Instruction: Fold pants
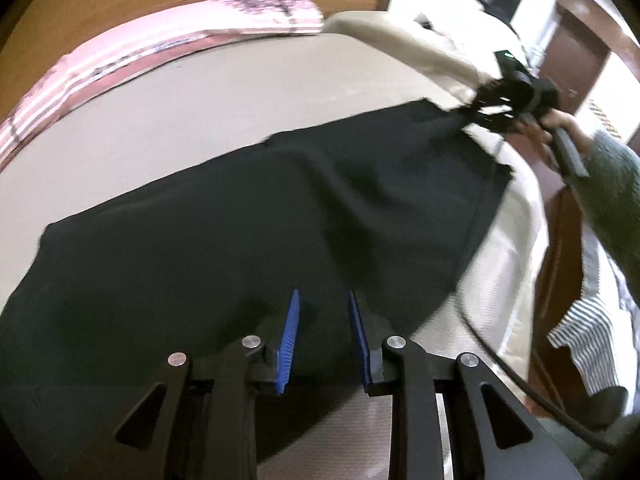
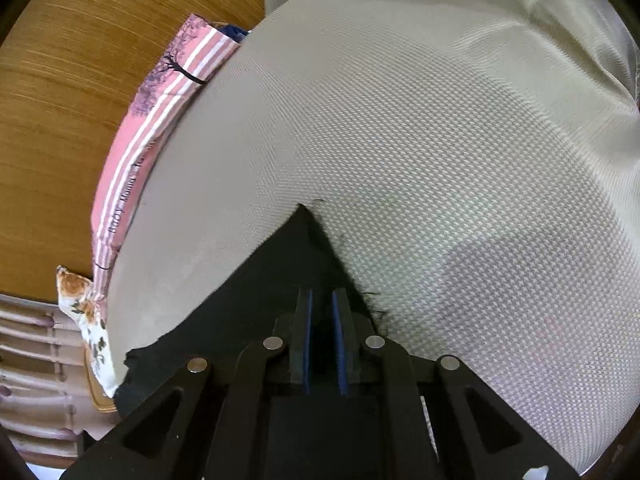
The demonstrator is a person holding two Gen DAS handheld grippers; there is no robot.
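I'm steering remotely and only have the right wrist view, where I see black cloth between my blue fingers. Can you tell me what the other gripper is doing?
Observer: The left gripper is open, with a clear gap between its blue pads. It hovers over the near edge of the pants and grips nothing.
Operator: Is my right one really holding the pants?
Observer: Yes. From the left wrist view, the right gripper pinches a far corner of the pants, and the cloth is pulled into a peak toward it.
Operator: How do the pants lie overall?
Observer: Spread wide across the grey bed, with soft wrinkles running from the middle toward the pinched corner. The right side reaches the bed's edge.
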